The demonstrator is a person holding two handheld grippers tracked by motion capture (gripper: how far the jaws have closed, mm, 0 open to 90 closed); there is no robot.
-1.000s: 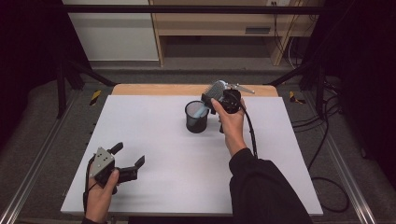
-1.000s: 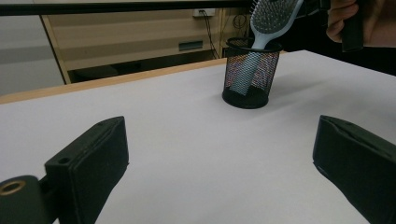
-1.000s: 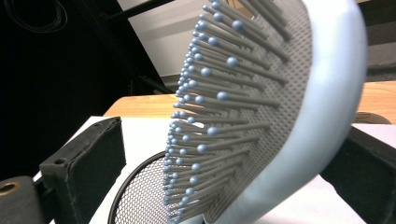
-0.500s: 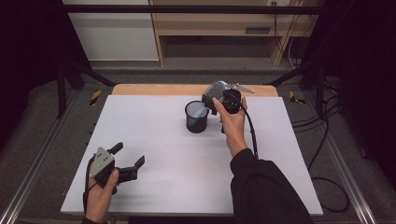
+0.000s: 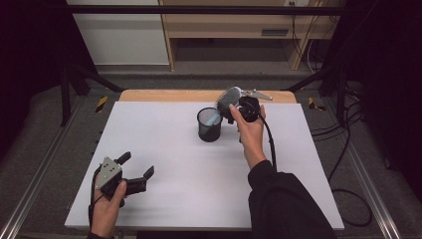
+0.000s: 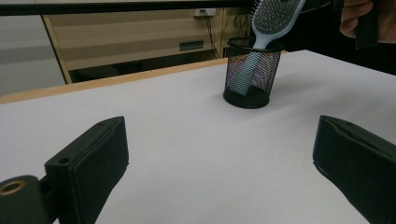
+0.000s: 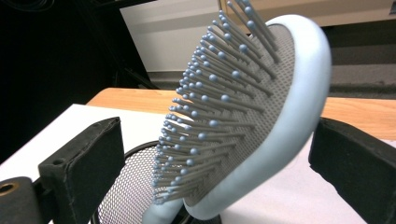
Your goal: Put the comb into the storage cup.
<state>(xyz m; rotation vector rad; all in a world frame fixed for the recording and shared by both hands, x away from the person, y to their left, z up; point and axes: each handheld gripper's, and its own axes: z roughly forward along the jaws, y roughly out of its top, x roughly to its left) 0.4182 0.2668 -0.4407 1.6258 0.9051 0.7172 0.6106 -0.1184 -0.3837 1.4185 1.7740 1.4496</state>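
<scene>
Right gripper (image 7: 215, 154), fingers apart around the hairbrush (image 7: 243, 107) leaning toward 1 o'clock in the mesh cup (image 5: 209, 124), should be withdrawing straight back; left gripper (image 5: 134, 167) is idling, fingers apart.

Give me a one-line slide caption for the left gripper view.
Open left gripper faces a black mesh cup holding a pale blue hairbrush handle-down on the white table.

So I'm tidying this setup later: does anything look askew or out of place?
Only the hairbrush: it stands handle-down in the mesh cup, leaning over the rim instead of upright. The right gripper has open jaws on either side of its head. Nothing looks spilled or damaged.
</scene>
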